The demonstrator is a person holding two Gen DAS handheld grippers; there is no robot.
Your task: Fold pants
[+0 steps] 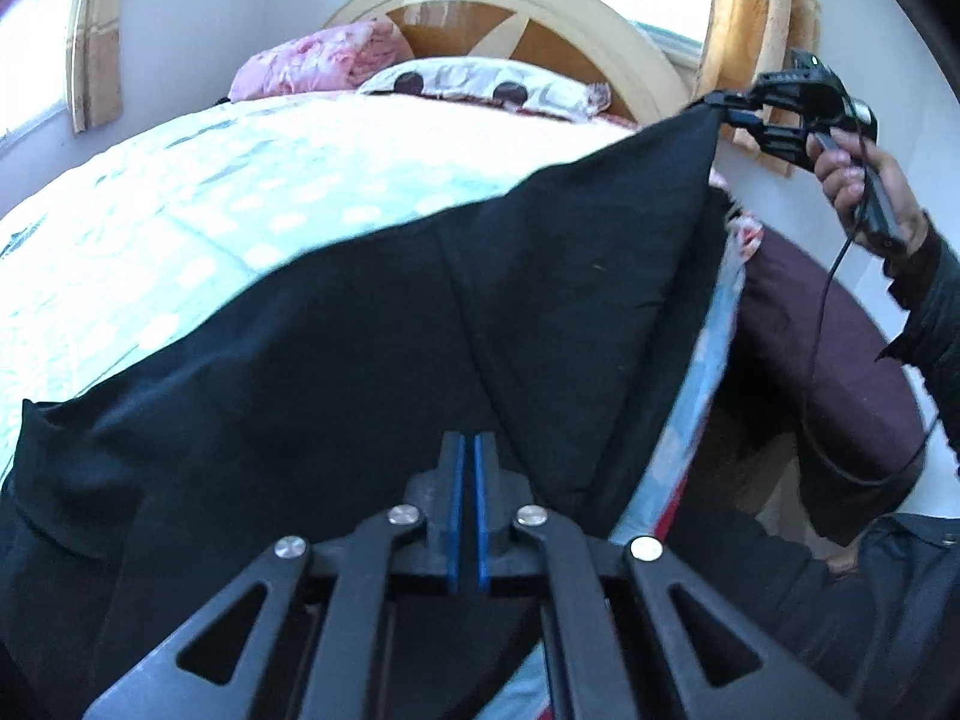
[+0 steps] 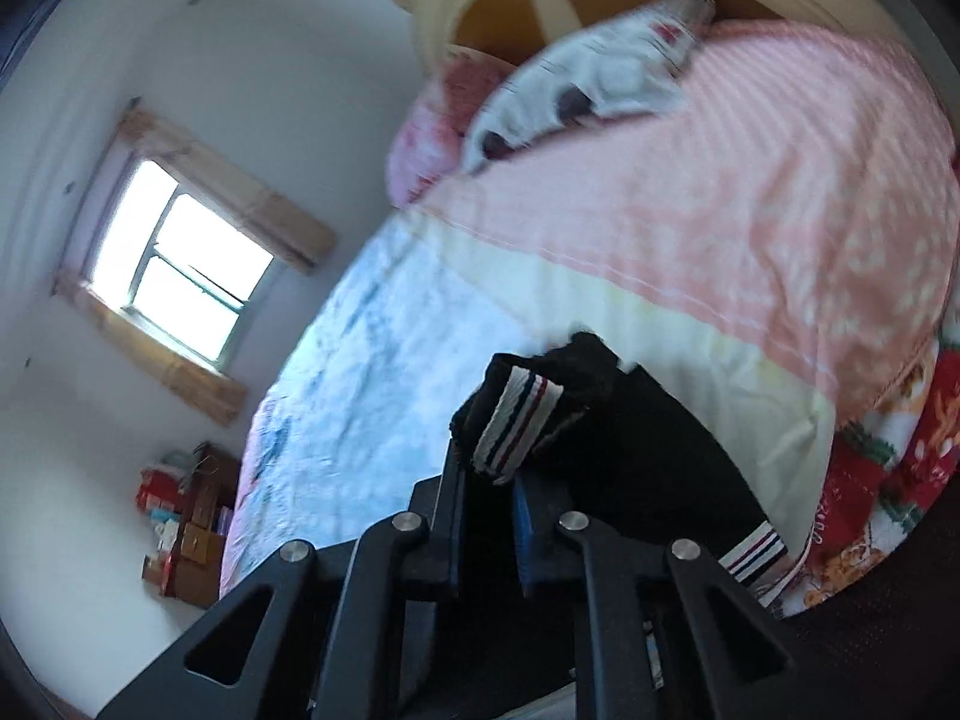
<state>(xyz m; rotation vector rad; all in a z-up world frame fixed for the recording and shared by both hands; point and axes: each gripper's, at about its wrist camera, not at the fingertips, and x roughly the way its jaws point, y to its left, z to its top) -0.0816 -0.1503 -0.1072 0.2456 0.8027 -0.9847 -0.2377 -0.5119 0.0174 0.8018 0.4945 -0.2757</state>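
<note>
Black pants (image 1: pixel 372 348) spread on bed (image 1: pixel 180 192), one corner lifted toward headboard (image 1: pixel 540 18). Right gripper (image 2: pixel 489 450) pinching striped cuff; left gripper (image 1: pixel 467 450) pressed together at near edge, grip on cloth unclear. Fold barely begun; no finished fold visible.

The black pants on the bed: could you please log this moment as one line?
left gripper: shut, pants underneath | right gripper: shut on striped cuff, lifted | fold: unfinished
</note>
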